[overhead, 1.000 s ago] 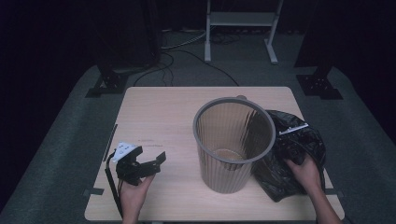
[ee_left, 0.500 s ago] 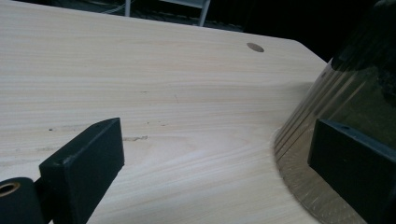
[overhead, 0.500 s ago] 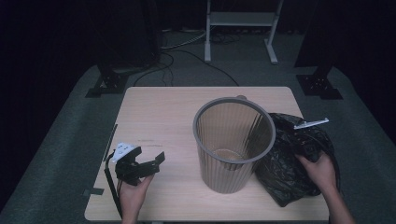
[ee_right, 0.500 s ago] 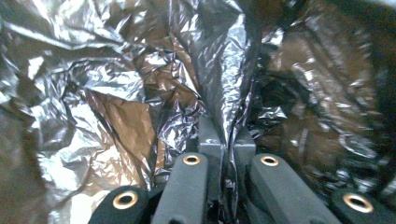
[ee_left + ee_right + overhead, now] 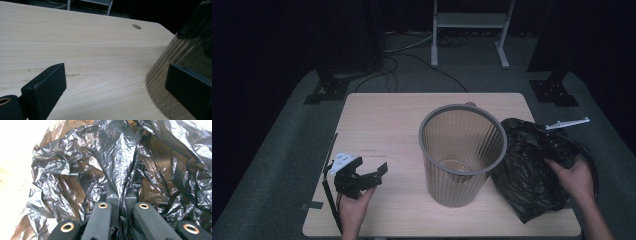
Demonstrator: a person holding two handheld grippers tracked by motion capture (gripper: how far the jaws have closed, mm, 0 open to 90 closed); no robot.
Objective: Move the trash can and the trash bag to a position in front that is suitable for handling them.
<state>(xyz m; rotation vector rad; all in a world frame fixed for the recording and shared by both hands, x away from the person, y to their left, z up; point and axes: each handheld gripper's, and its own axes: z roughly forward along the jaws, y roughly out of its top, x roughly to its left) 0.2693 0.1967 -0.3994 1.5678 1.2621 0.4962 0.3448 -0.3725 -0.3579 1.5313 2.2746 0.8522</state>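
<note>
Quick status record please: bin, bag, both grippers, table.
bin: upright at table centre, no liner in it
bag: black plastic, crumpled, on the table right of the bin, against its side
right gripper: shut on a fold of the bag
left gripper: open, nothing between the jaws, low over the table left of the bin
table: light wood, small round hole near the far edge
next step, likely: bring the bag over the bin's rim

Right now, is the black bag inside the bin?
No, the black bag lies on the table beside the bin, pinched by the right gripper.
</note>
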